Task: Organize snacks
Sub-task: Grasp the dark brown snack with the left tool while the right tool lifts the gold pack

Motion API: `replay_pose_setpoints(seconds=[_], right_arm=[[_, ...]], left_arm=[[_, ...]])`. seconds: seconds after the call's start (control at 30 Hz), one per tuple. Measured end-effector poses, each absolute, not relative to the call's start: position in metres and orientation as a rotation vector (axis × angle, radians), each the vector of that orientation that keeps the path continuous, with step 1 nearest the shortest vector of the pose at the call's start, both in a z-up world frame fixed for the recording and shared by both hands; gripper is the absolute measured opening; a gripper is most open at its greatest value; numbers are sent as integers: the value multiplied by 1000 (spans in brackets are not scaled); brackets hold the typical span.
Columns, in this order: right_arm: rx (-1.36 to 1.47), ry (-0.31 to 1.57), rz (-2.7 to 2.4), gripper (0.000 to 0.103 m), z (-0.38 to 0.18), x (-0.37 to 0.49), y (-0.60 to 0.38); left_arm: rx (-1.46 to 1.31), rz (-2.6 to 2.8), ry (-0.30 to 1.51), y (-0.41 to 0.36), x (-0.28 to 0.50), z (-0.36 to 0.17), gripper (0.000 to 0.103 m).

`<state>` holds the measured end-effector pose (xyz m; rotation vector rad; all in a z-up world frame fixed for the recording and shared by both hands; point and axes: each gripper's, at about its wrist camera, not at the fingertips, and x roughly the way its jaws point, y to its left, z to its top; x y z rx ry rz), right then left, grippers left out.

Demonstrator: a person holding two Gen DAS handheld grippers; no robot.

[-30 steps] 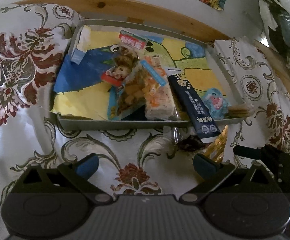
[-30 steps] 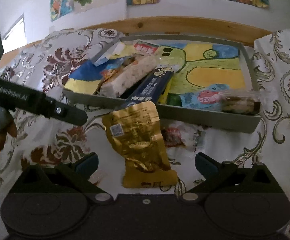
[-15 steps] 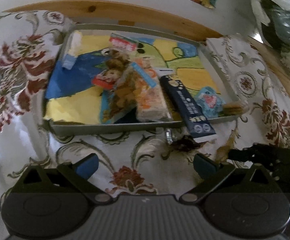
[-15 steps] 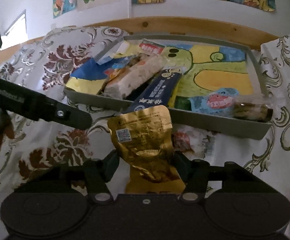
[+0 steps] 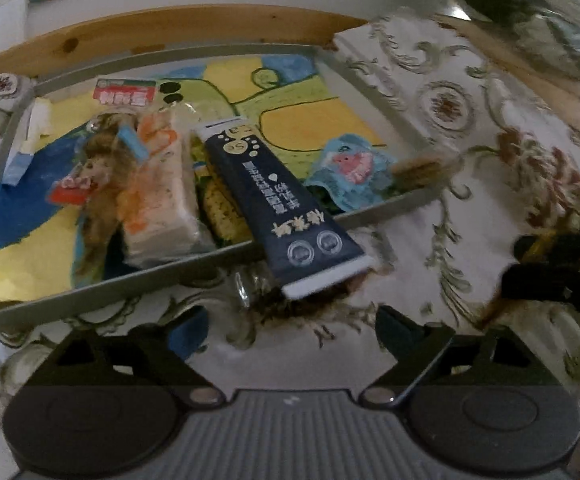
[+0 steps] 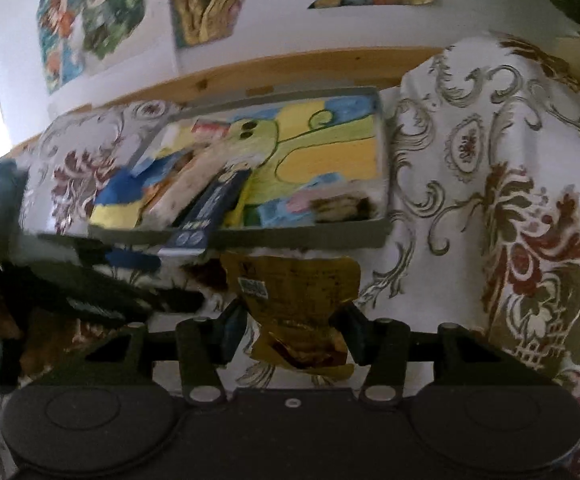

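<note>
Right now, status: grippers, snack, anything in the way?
Right gripper shut on gold pouch. Left gripper open, empty. Navy packet overhangs tray front rim, in the path.

One tray (image 5: 210,268), one gold pouch (image 6: 302,292) — two grippers.

We cannot read the dark blue packet's (image 5: 278,204) print. Its lower end hides a clear wrapper (image 5: 250,292) beneath. The right-wrist view smears the tray's (image 6: 290,236) contents.
</note>
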<state>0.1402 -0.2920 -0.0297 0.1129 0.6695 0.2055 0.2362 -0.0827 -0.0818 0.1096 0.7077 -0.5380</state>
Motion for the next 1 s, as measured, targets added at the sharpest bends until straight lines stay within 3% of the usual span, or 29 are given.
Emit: replay_pose_setpoints(seconds=[0.3,0.47,0.57,0.73,1.0], right_arm=[[102,629,175,53,-28,140,-307],[122,617,150,54,-25,140,-320],[145,606,134,54,-22,138,-329],[158,595,110,54,-19,134,-341],[156,586,100,54,-17,134,-348]], left_arm=[[31,-383,626,-111,247,-96,102],[107,-579,664,-119,233,-97,102],[210,-738,740,-127,221,-98,92],[442,-745,641,-138,200,-95,100],[542,-782,623,-171,211,-97,100]])
